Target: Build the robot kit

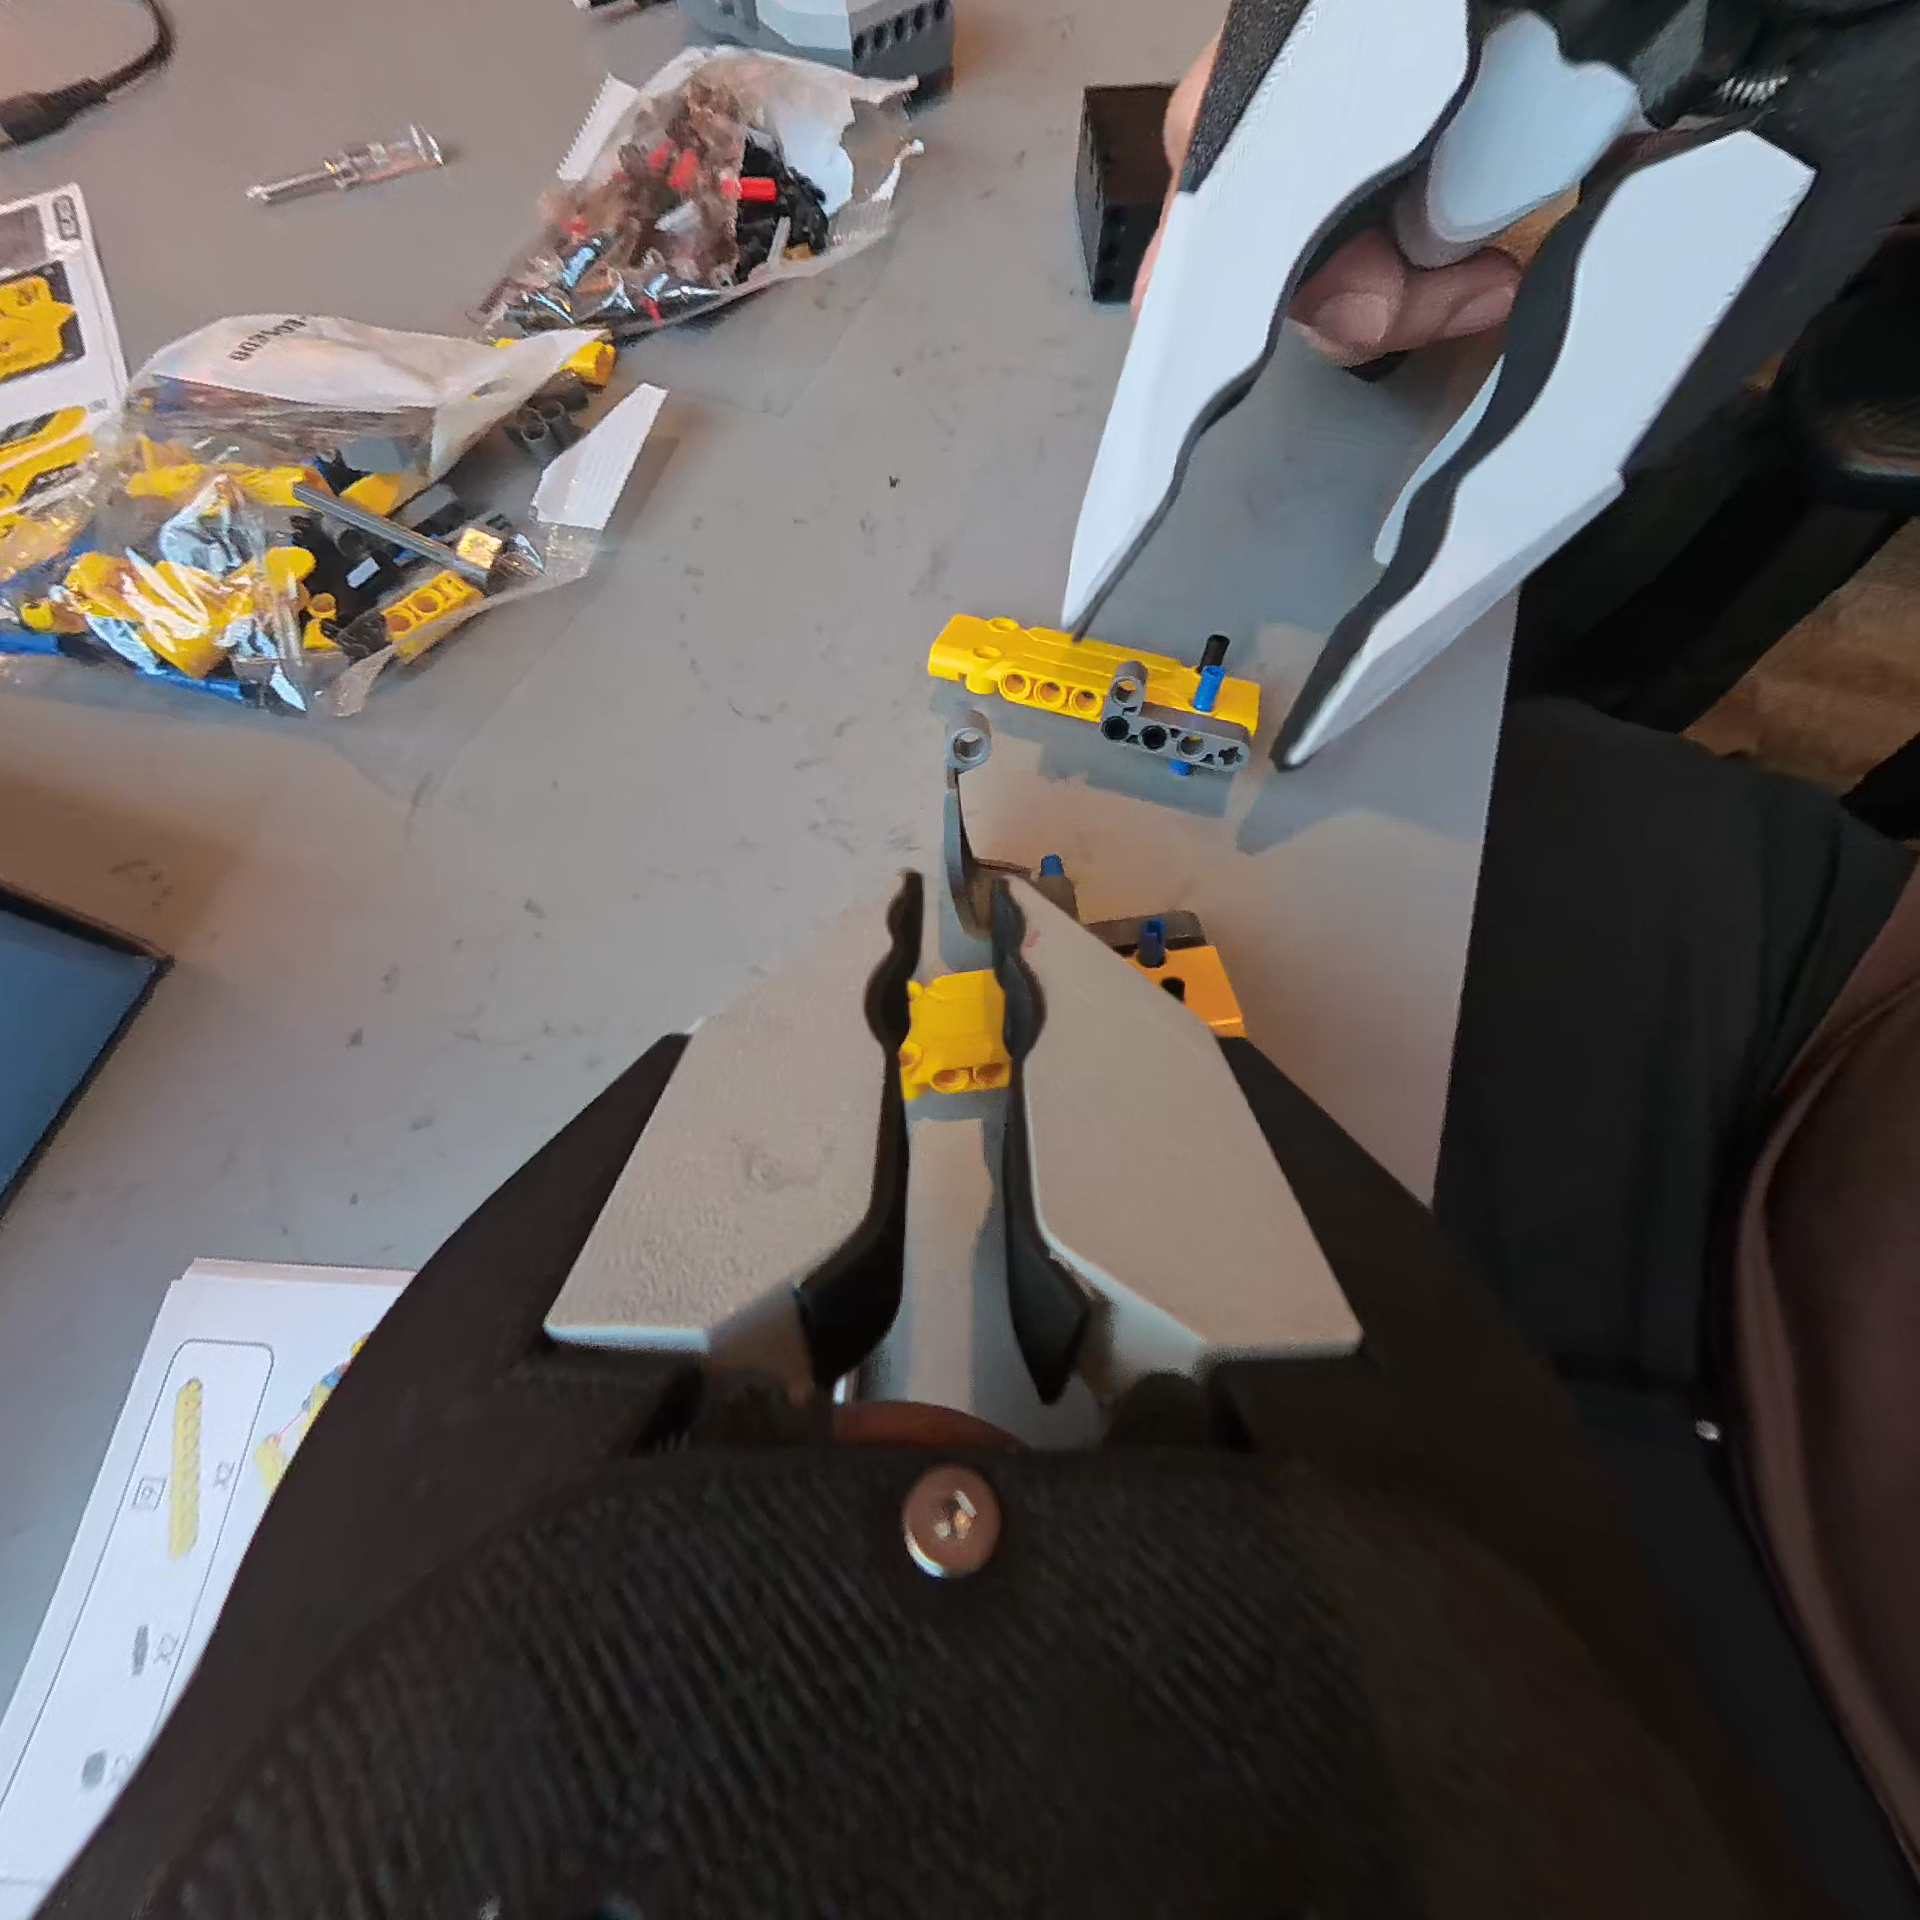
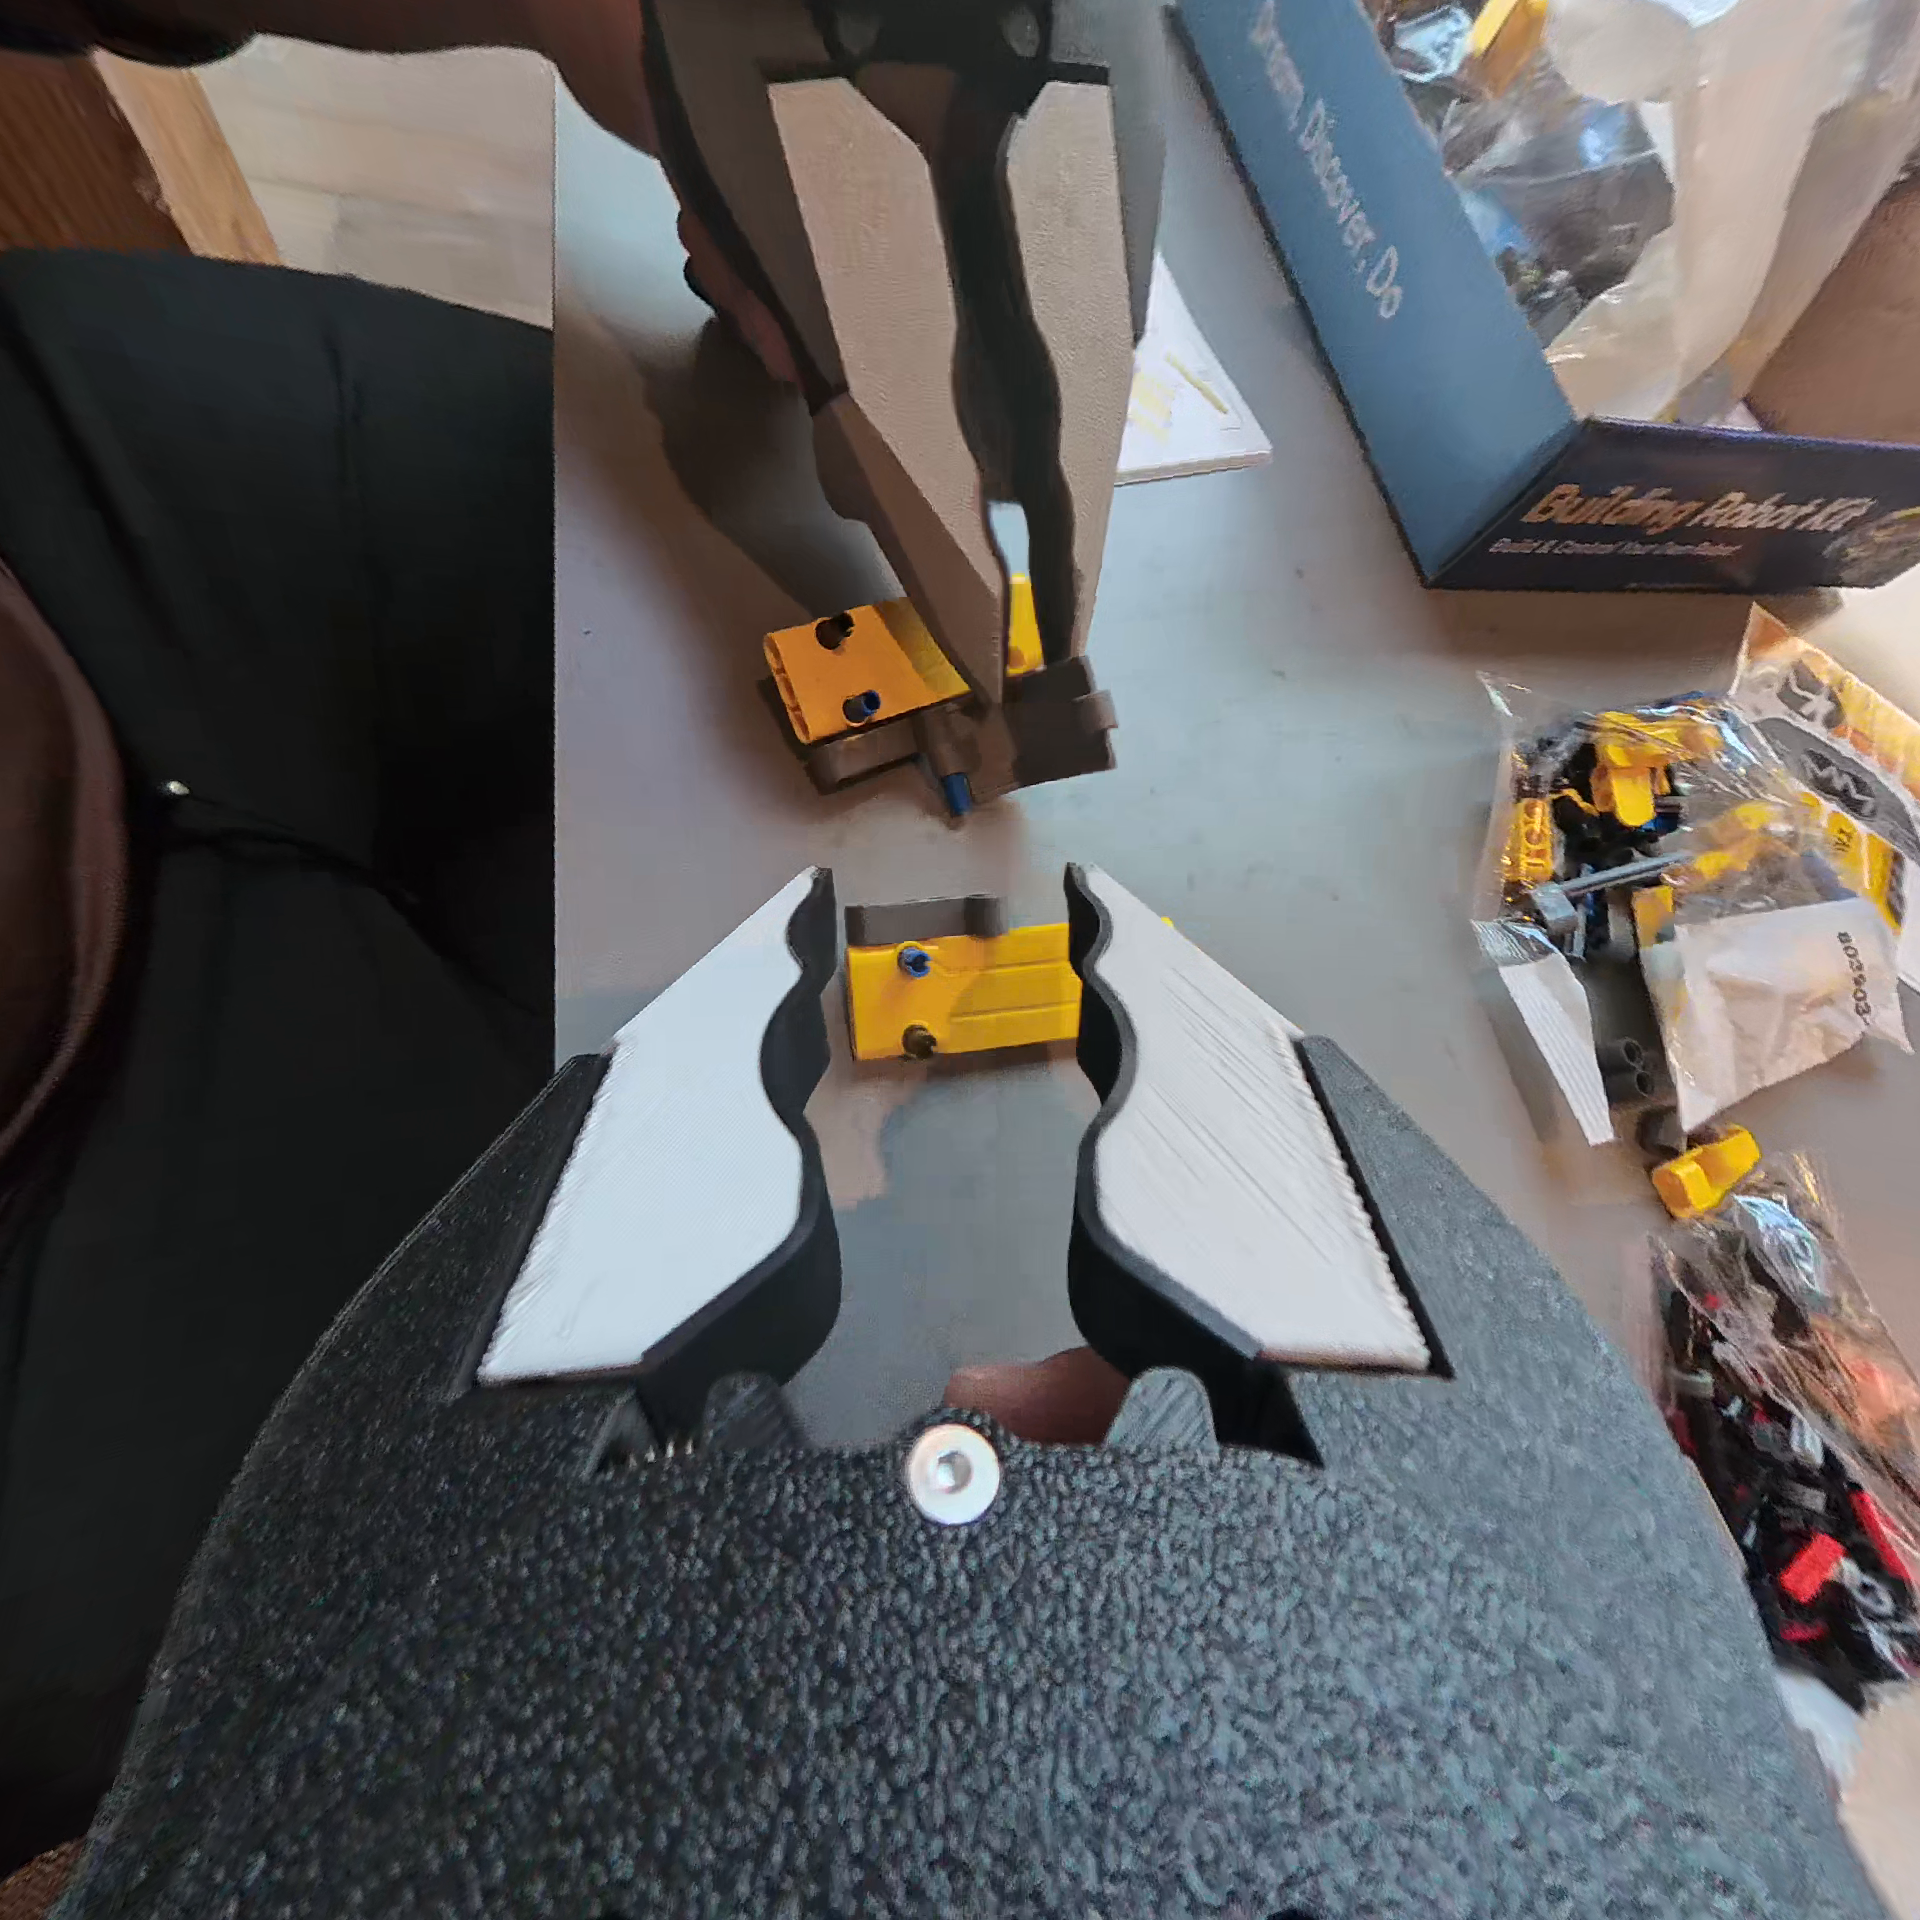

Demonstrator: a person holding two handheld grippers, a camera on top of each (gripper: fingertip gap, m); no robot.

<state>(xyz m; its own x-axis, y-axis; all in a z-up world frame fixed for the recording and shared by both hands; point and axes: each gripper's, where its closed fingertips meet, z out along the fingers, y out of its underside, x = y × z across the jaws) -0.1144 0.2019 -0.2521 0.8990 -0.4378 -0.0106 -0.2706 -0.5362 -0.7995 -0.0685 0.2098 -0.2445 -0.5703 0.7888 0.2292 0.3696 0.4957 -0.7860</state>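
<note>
On the grey bench (image 1: 623,831), the left gripper (image 1: 956,914) clamped a yellow brick assembly (image 1: 956,1029) while the right gripper (image 2: 948,894) hovered, jaws spread, over another yellow assembly (image 2: 966,997).

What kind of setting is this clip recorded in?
Probably a hobby or workshop table used for building a plastic construction kit. The grey tabletop holds opened bags of small parts, a printed instruction booklet and a blue kit box.
</note>
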